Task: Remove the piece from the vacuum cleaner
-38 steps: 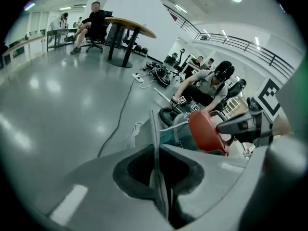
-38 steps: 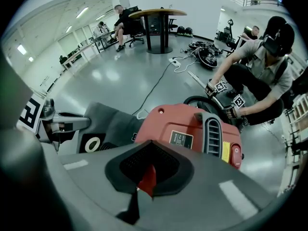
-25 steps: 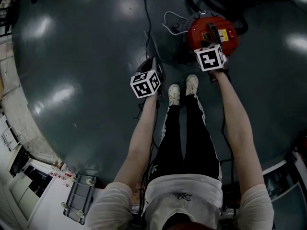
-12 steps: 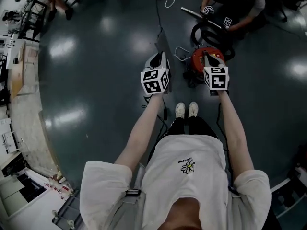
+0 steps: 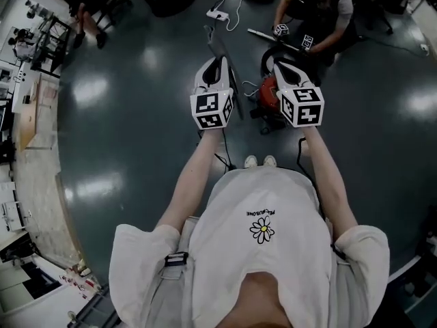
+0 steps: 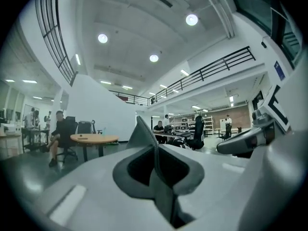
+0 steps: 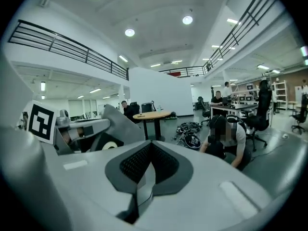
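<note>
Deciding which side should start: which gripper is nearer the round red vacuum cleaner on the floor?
Right. The right gripper hangs raised, almost directly over the red vacuum cleaner; the left gripper is raised too, but off to the vacuum's left side.

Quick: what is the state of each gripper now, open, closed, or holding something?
Left gripper: closed, jaws together, nothing between them.
Right gripper: closed, jaws together, nothing between them.

A person (image 7: 230,141) crouches on the dark floor (image 5: 136,135), with a round wooden table (image 7: 152,115) off to one side.
</note>
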A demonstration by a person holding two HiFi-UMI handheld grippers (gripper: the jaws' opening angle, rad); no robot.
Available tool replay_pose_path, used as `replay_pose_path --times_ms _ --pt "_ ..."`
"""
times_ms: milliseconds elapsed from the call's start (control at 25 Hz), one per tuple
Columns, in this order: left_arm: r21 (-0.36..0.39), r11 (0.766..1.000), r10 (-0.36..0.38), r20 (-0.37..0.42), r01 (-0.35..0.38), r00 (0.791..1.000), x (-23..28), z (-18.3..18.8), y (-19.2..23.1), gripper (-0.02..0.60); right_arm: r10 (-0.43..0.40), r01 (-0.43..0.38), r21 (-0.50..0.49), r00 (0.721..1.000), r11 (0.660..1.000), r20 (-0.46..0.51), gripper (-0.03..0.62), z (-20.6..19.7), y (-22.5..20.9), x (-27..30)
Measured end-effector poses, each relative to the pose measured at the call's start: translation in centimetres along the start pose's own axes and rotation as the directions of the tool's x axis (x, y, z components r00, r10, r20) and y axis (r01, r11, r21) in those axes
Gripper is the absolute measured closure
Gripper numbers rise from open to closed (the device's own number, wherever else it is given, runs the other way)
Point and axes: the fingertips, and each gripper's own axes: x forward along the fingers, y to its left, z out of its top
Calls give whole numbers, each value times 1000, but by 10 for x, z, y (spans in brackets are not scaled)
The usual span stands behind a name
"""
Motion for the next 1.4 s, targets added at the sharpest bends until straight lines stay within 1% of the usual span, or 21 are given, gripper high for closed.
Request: replay_pose_path --times_ms 80,200,360,480,640,800,1000,1240,1400 --pt "2 1000 -4 44 4 999 -6 18 -6 555 4 -5 5 999 1000 36 571 11 1 -14" --pt "14 1000 -13 81 12 997 -13 33 -15 554 14 -14 2 997 1000 70 571 21 4 -26" --pt "26 1000 -15 106 12 994 -12 40 -21 554 44 -43 -11 990 999 137 571 37 6 -28" --pt "43 999 -18 105 13 994 -10 40 -23 552 31 -30 -6 985 1000 172 571 45 4 -27" --pt "50 999 -14 108 8 994 -13 45 -25 552 27 -19 -48 984 999 177 571 48 6 -32" --pt "53 998 -20 114 14 993 -17 50 -26 552 22 -12 -55 984 998 177 571 44 10 -37" --pt "48 999 -31 111 26 993 -20 50 -24 552 25 -9 -91 984 996 175 571 44 21 -38" --pt "41 999 -34 94 31 995 -21 38 -24 552 20 -2 -99 983 995 180 571 42 23 -34" --pt "35 999 -30 94 27 995 -23 41 -22 552 17 1 -102 984 995 180 571 45 23 -35"
